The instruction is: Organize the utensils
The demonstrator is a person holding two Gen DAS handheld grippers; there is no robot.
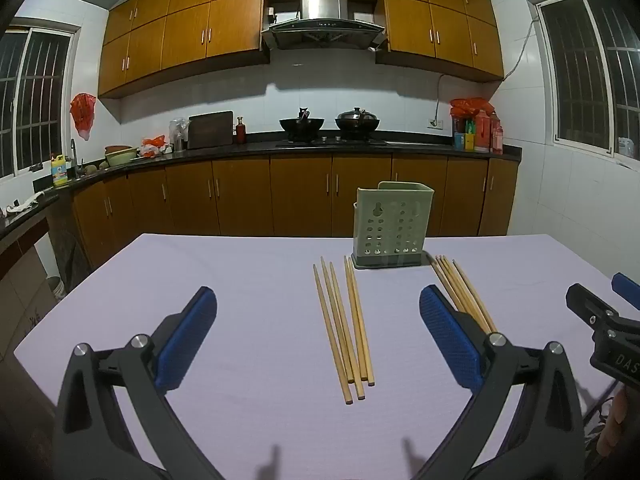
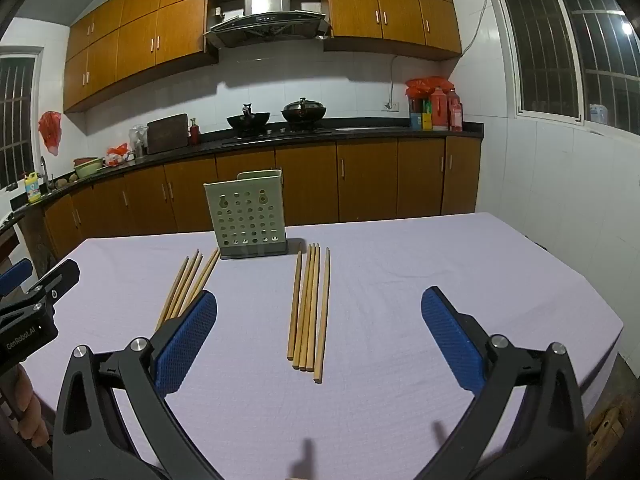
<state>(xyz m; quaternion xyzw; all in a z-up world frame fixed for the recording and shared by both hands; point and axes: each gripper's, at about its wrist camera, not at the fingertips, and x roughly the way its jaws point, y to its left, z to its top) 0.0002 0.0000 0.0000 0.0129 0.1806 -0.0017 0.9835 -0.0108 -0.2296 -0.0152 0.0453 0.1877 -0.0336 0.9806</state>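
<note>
Both the left tool (image 1: 318, 336) and the right tool (image 2: 319, 336) gape wide, holding nothing, above the desk (image 1: 240, 280). Two bunches of chopsticks (image 1: 346, 328) (image 2: 308, 308), perhaps five apiece, flank the upright green holder (image 2: 247, 216).

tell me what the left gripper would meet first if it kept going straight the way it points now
Probably the left bundle of chopsticks: it lies on the table dead ahead between the open left gripper fingers. The green holder stands beyond, slightly right. Depth is hard to judge.

black tongs (image 1: 318, 328) with blue textured pads and silver screws.
</note>
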